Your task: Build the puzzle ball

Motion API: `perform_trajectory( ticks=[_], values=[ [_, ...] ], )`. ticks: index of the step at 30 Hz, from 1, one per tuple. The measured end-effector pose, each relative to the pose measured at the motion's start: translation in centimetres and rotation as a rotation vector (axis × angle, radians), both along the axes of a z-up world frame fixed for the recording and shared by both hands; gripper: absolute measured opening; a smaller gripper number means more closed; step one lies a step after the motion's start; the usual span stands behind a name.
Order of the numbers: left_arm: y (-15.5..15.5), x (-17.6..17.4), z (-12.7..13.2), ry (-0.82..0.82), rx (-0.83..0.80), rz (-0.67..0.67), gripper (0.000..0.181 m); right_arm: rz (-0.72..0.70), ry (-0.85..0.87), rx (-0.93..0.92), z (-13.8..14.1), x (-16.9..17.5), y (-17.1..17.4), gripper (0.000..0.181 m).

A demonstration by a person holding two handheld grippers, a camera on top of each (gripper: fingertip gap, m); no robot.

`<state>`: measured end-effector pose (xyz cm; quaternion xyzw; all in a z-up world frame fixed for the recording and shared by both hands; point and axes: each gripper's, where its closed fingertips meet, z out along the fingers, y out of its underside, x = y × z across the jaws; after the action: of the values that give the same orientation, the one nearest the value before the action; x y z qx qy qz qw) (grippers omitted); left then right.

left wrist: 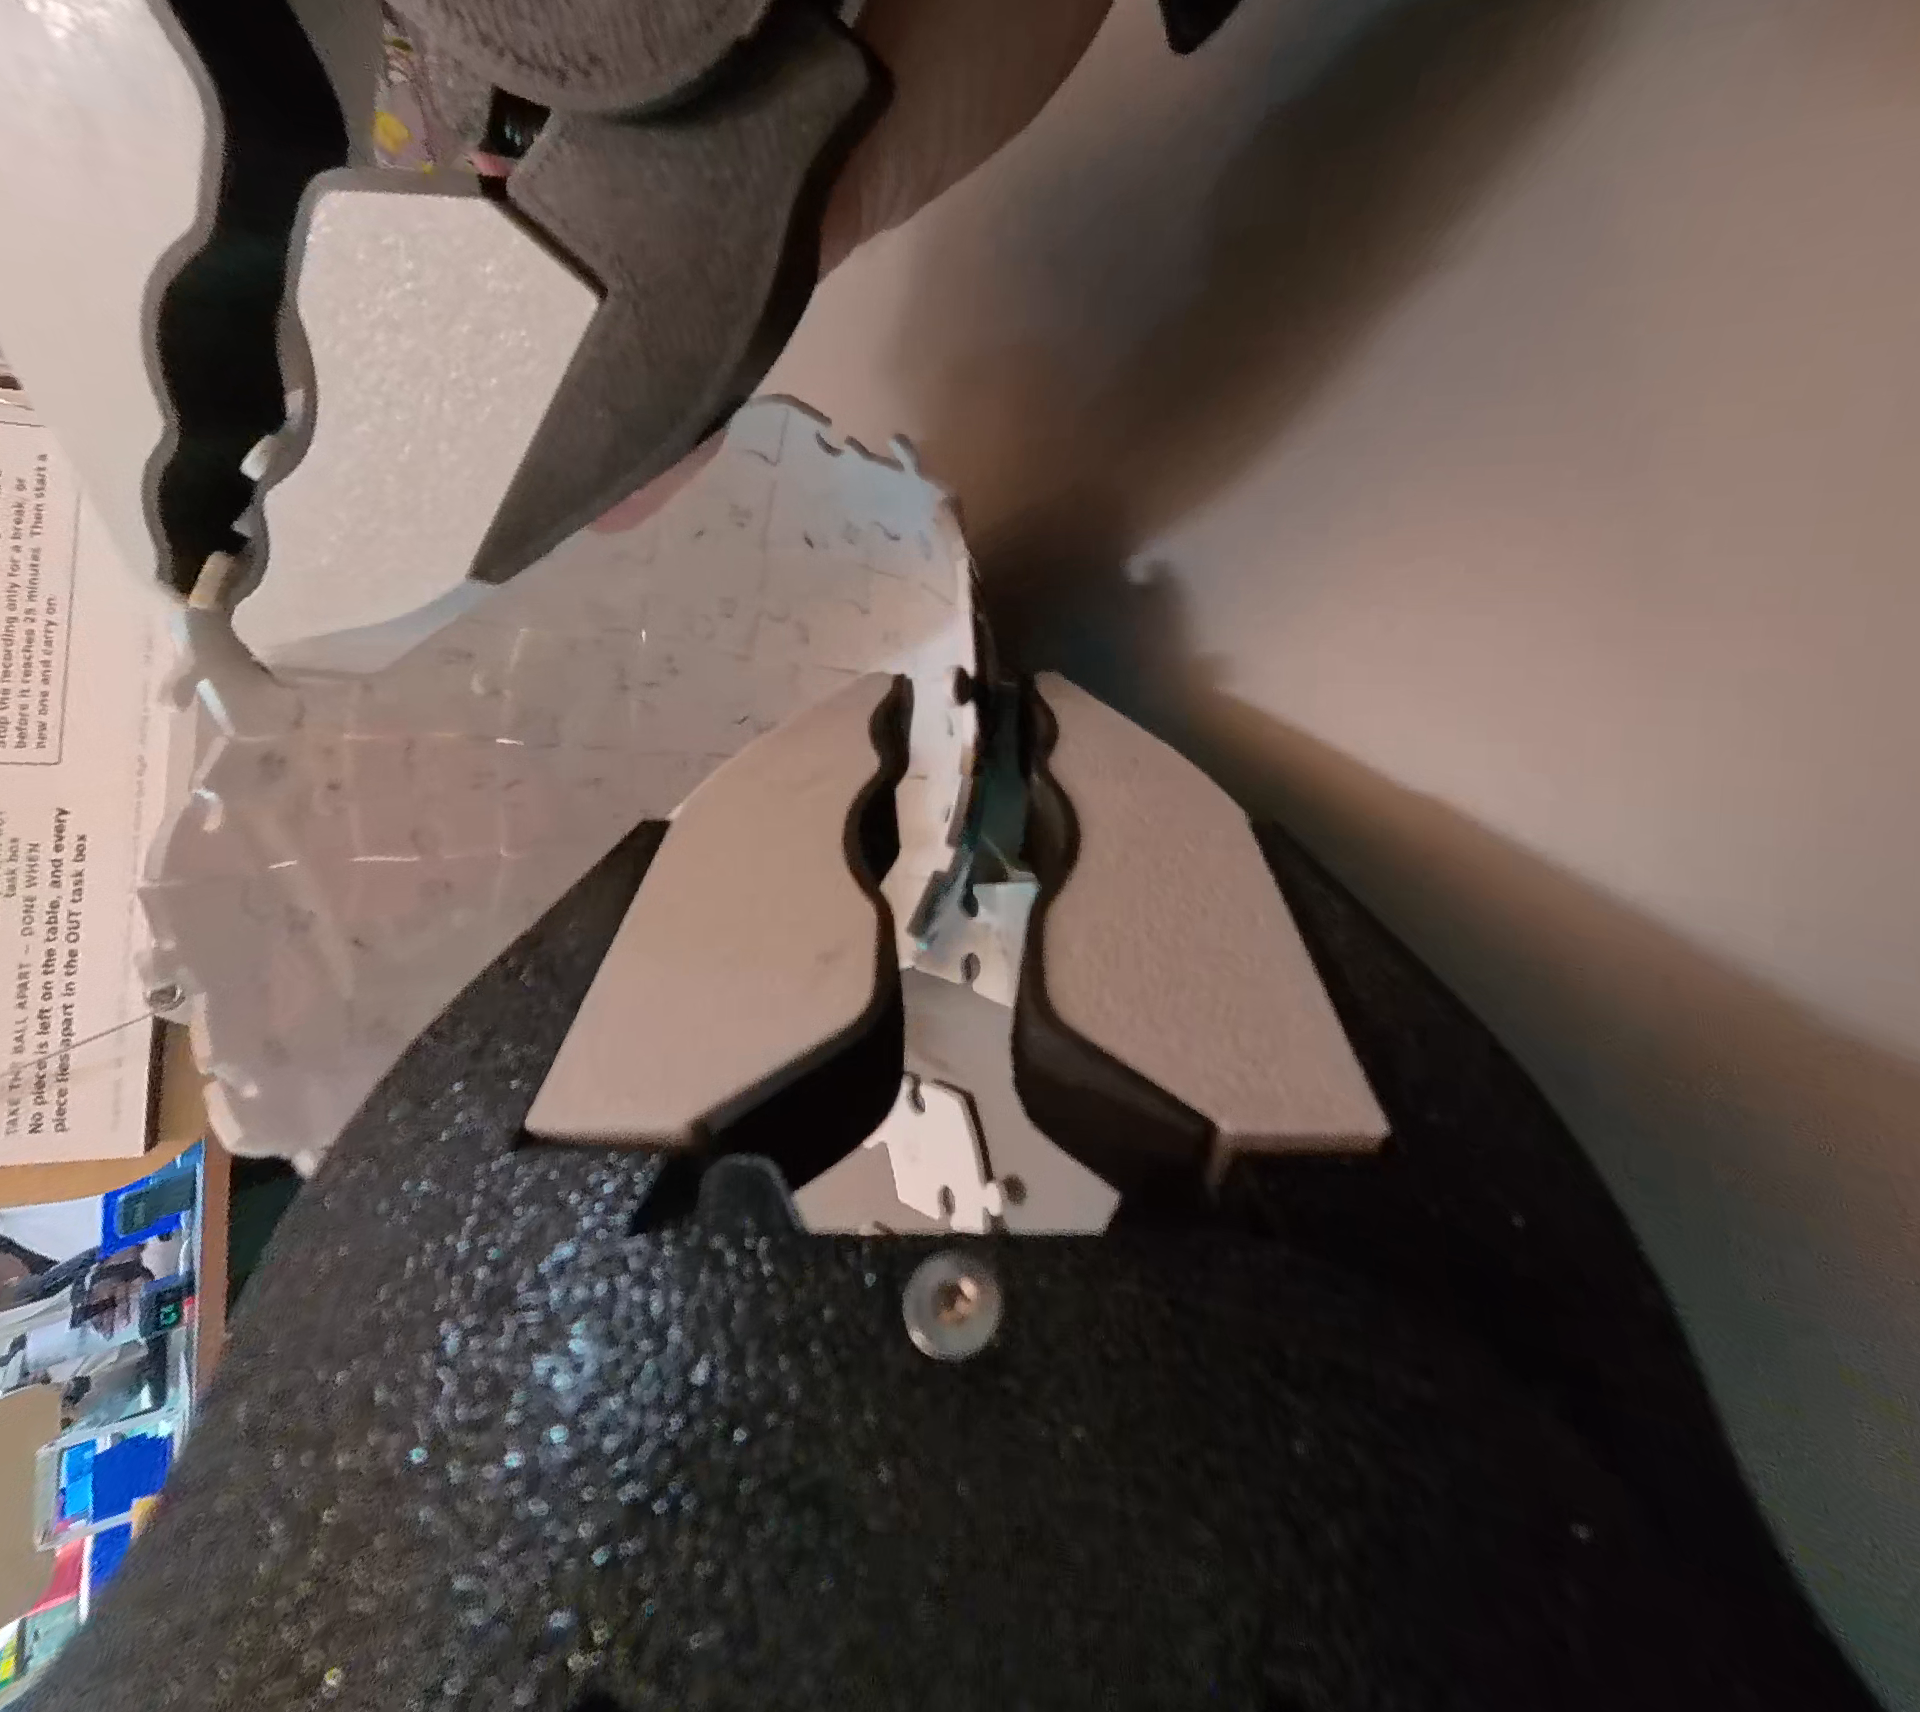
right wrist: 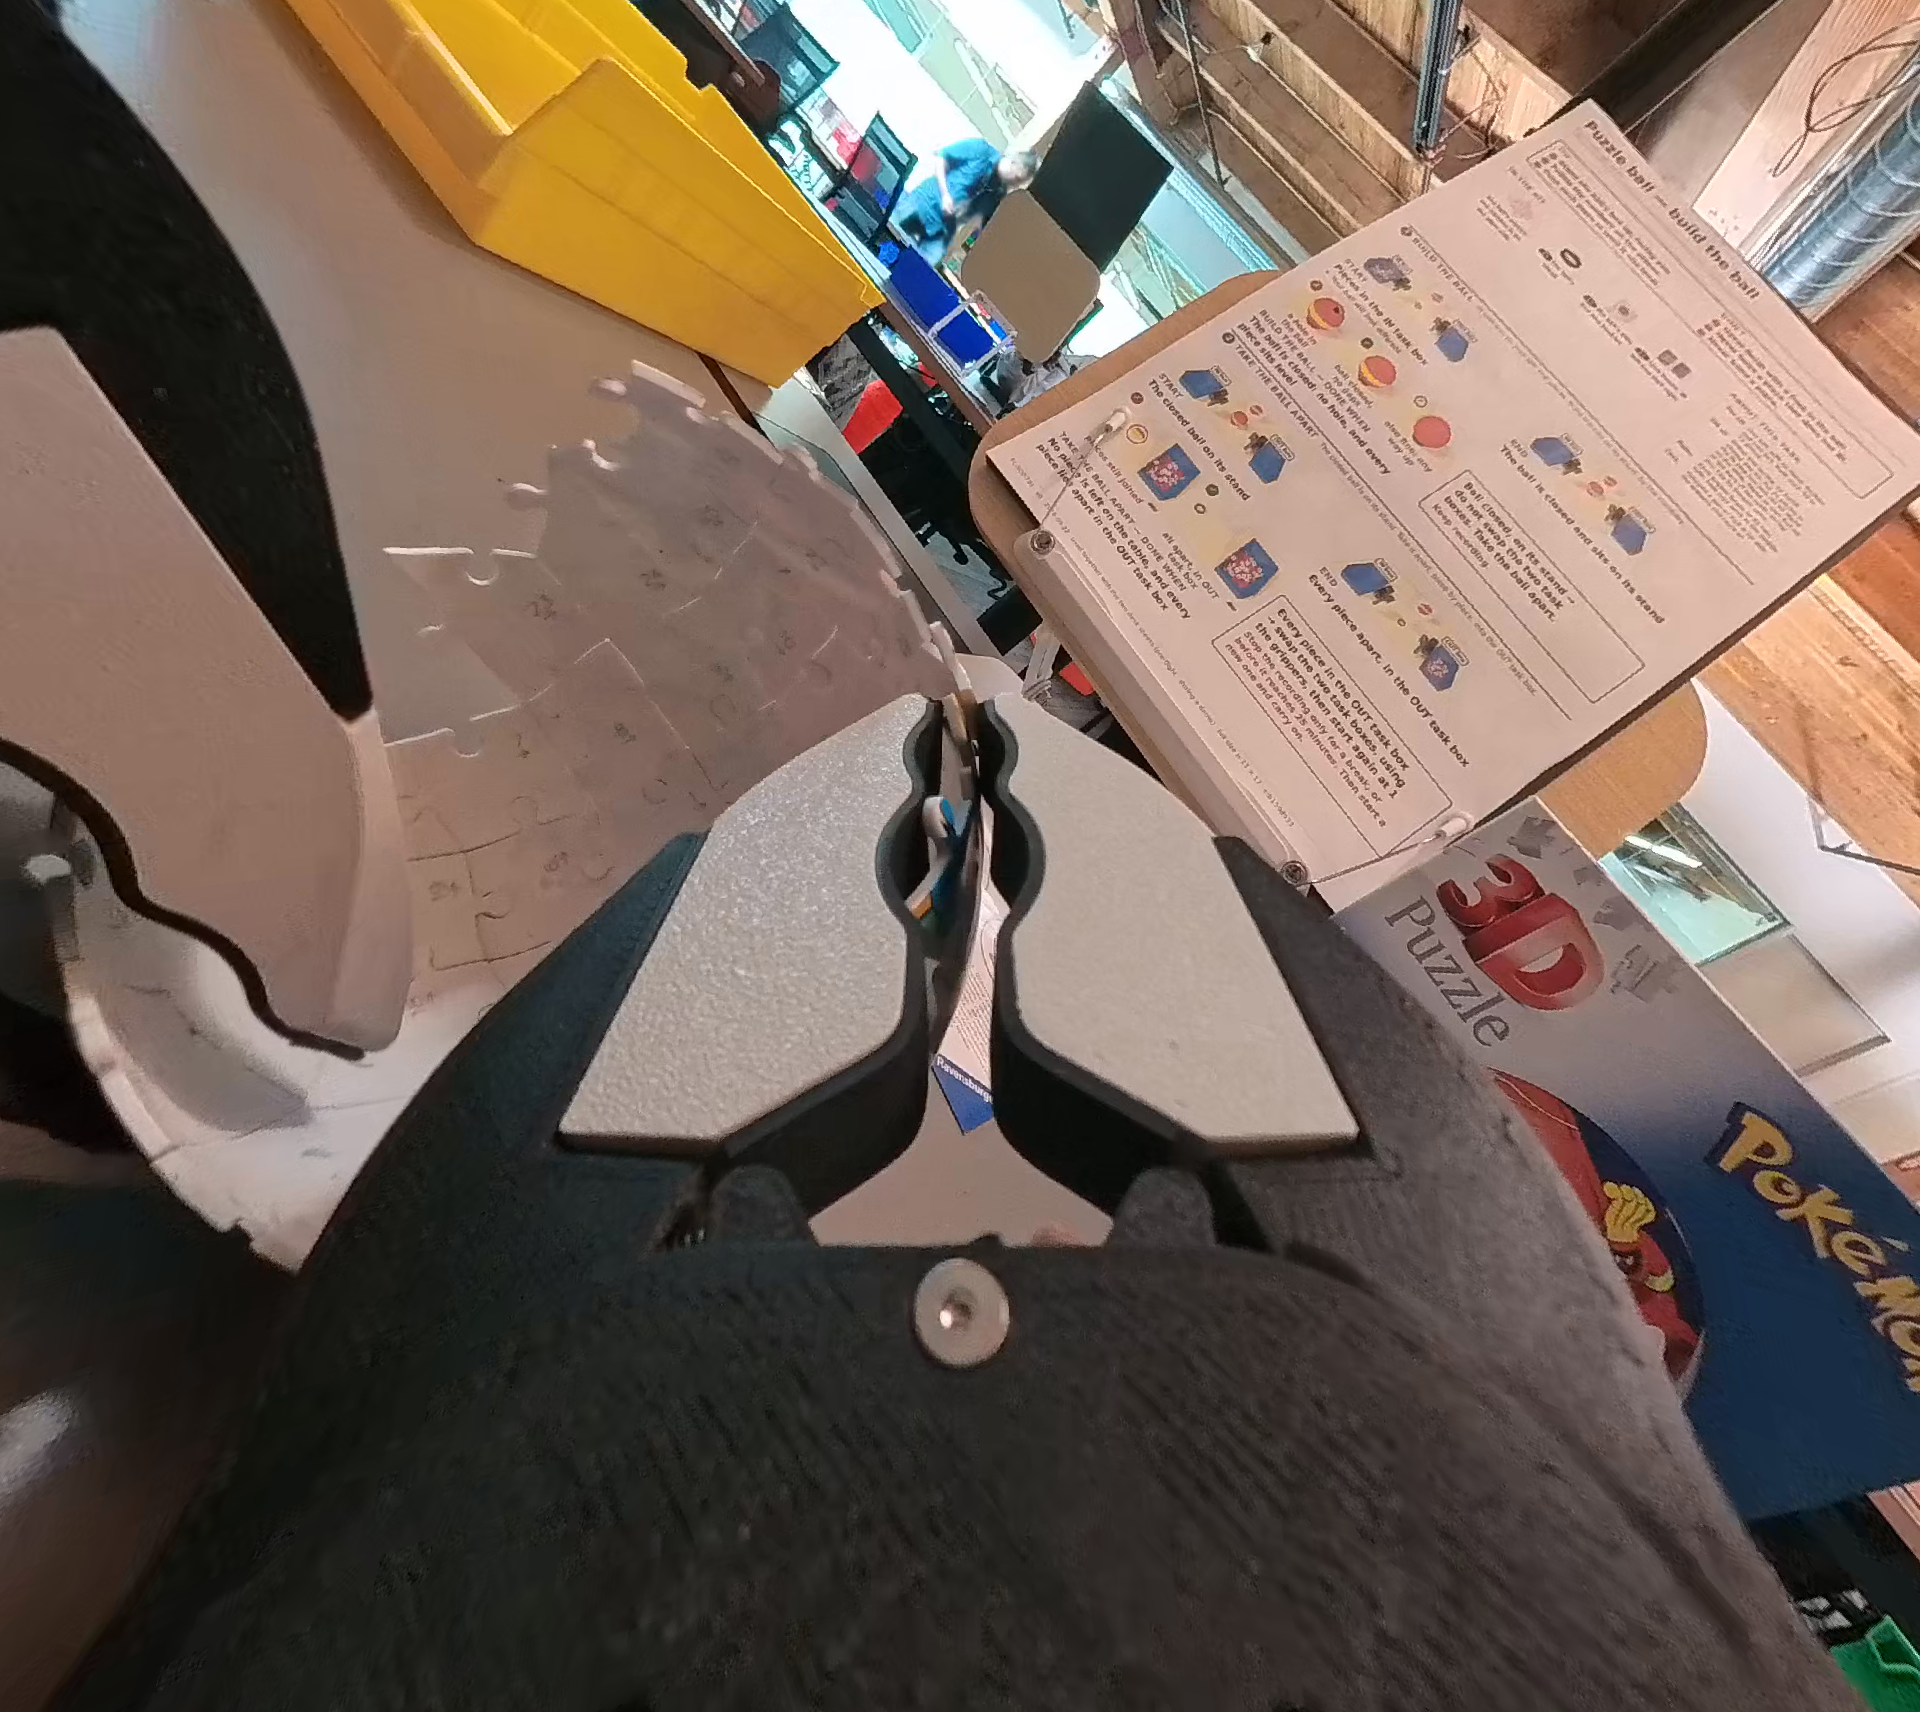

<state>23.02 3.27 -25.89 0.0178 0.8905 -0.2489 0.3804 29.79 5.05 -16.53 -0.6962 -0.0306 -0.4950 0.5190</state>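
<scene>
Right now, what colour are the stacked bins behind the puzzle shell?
Bright yellow bins, shown best in the right wrist view.

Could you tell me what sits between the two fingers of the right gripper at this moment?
The right wrist view shows the rim of the curved puzzle shell clamped between the right gripper fingers, edge-on, its white inner face to their left.

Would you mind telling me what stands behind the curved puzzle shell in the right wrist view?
Behind the puzzle shell lie the pale table and stacked yellow bins. The shell and the right hand-held gripper clamped on its edge cover whatever is directly behind them.
</scene>
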Motion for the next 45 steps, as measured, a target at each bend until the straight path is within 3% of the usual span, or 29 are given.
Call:
perform_trajectory(
  ticks=[10, 14, 17, 24, 28, 34, 38, 43, 45],
  values=[
    [2.2, -2.0, 1.8, 0.010, -0.111, 0.048, 0.039, -0.005, -0.079, -0.034, 0.2, -0.6, 0.3, 0.006],
    [5.2, -3.2, 0.7, 0.165, -0.206, 0.205, 0.039, 0.000, -0.169, -0.078, 0.5, -1.4, 0.7, 0.007],
    [5.6, -3.7, -0.4, 0.295, -0.294, 0.326, 0.044, -0.004, -0.267, -0.136, 0.7, -2.0, 1.1, 0.007],
    [5.3, -2.3, -0.9, 0.346, -0.320, 0.462, 0.037, -0.024, -0.397, -0.190, 0.9, -2.4, 1.1, 0.008],
    [4.4, -1.9, -0.8, 0.314, -0.283, 0.405, 0.031, -0.053, -0.419, -0.196, 1.1, -1.8, 0.6, 0.008],
    [4.6, -1.0, -1.4, 0.425, -0.326, 0.482, 0.026, -0.071, -0.471, -0.217, 1.3, -1.4, 0.3, 0.007],
    [4.6, -1.6, -1.7, 0.481, -0.345, 0.491, 0.007, -0.058, -0.494, -0.223, 1.3, -1.7, 0.3, 0.007],
    [5.1, -1.9, -1.6, 0.456, -0.305, 0.489, 0.008, -0.055, -0.483, -0.218, 1.2, -1.6, 0.3, 0.007],
    [5.2, -1.7, -1.4, 0.428, -0.290, 0.486, 0.016, -0.058, -0.477, -0.215, 1.2, -1.6, 0.2, 0.007]
  ],
)
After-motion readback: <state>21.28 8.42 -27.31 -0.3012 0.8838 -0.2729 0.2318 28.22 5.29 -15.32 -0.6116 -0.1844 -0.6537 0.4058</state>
